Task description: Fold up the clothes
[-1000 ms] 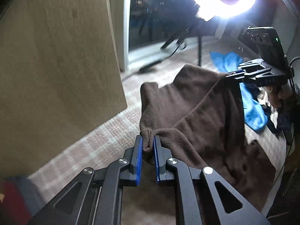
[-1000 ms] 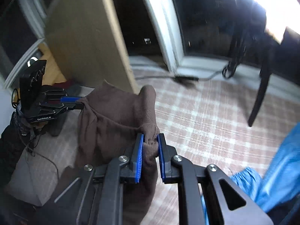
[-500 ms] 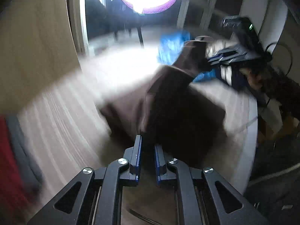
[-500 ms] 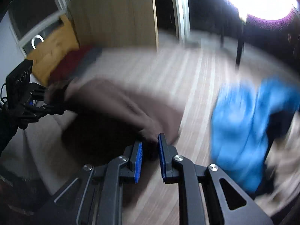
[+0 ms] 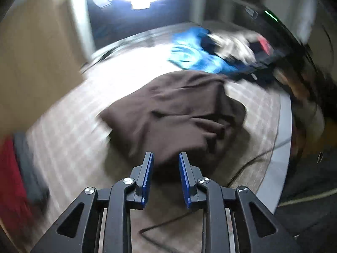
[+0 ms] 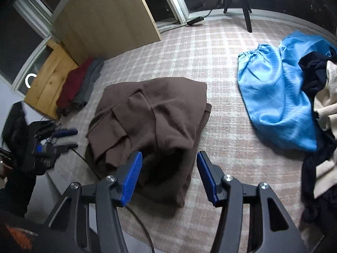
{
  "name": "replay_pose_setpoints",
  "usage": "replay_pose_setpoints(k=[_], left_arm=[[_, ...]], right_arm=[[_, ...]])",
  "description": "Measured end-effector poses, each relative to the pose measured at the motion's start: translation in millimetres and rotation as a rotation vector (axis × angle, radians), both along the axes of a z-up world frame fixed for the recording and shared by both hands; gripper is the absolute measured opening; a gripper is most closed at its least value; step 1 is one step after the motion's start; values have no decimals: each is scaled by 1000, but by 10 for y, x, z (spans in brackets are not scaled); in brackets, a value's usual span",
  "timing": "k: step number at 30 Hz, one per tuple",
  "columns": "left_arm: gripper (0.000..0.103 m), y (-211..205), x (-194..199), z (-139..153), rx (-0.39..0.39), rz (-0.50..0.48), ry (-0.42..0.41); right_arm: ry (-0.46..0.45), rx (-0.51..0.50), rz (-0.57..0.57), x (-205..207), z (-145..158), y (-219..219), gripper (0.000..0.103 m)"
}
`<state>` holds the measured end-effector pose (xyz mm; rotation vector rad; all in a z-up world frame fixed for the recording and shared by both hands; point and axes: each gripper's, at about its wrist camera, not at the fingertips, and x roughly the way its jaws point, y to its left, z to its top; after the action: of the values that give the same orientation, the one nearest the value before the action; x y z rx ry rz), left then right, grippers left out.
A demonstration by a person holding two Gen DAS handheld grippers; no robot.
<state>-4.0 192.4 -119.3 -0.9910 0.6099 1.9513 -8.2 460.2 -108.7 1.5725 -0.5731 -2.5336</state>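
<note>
A: Where is the brown garment (image 6: pixel 151 113)?

B: In the right wrist view it lies in a loose, half-folded heap on the checked rug (image 6: pixel 189 48), centre frame, with overlapping flaps at its 8 o'clock side. Its near edge hangs dark and hollow just ahead of the right hand-held gripper (image 6: pixel 169 160).

A: And that gripper's state?

B: Its blue pads (image 6: pixel 132 172) are spread wide apart, with nothing between them. The cloth sits just beyond the tips; I cannot tell whether it touches them.

A: The left one?

B: The left hand-held gripper (image 5: pixel 165 160) is also parted, though more narrowly, and holds nothing. In its own blurred view the brown garment (image 5: pixel 177 113) lies at 12 o'clock from the tips, close in front. From the right camera, the left hand-held gripper (image 6: pixel 63 132) shows at 9 o'clock, blurred, beside the heap.

A: What else is around?

B: A blue garment (image 6: pixel 273 92) lies at 2 o'clock, well apart from the brown one, against a pile of dark and cream clothes (image 6: pixel 324 97) at the 3 o'clock edge. At 10 o'clock a folded red and grey stack (image 6: pixel 80 86) rests by a wooden board (image 6: pixel 48 82). A tall wooden panel (image 6: pixel 105 16) stands at 11 o'clock. A thin black cable (image 6: pixel 139 217) runs down beneath the right gripper's left finger.
</note>
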Motion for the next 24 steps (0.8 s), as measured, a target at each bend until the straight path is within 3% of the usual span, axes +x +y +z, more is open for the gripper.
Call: replay_pose_setpoints(k=[2,5,6,7,9,10,16,19,24], left_arm=[[25,227,84,-76,-46,-91,43],[27,241,62,-52,-34,-113,23],[24,246,54,-44,-29,-120,16],[21,250,47,-35,-25,-127,9],[1,259,32,-19,-17,-142,-5],[1,264,25,-11,-13,-149,-12],[1,292,-20,38,12,-192,-54],[1,275,0,-27,2,-189,-65],[1,289,30,-340,-74,-167,-106]], right_arm=[[-23,-24,-21,-87,-95,1,53],[-24,-67,-52,-156,-156,11,50],[-18,-69,-56,-171,-158,4,44],[-12,-51,-49,-181,-149,-17,29],[-13,-25,-32,-194,-130,-45,22],[-8,-31,-30,-189,-98,-42,19],[13,-104,-33,-142,87,-2,18],[-8,-144,-52,-113,39,36,18],[-91,8,-16,-126,-272,-108,18]])
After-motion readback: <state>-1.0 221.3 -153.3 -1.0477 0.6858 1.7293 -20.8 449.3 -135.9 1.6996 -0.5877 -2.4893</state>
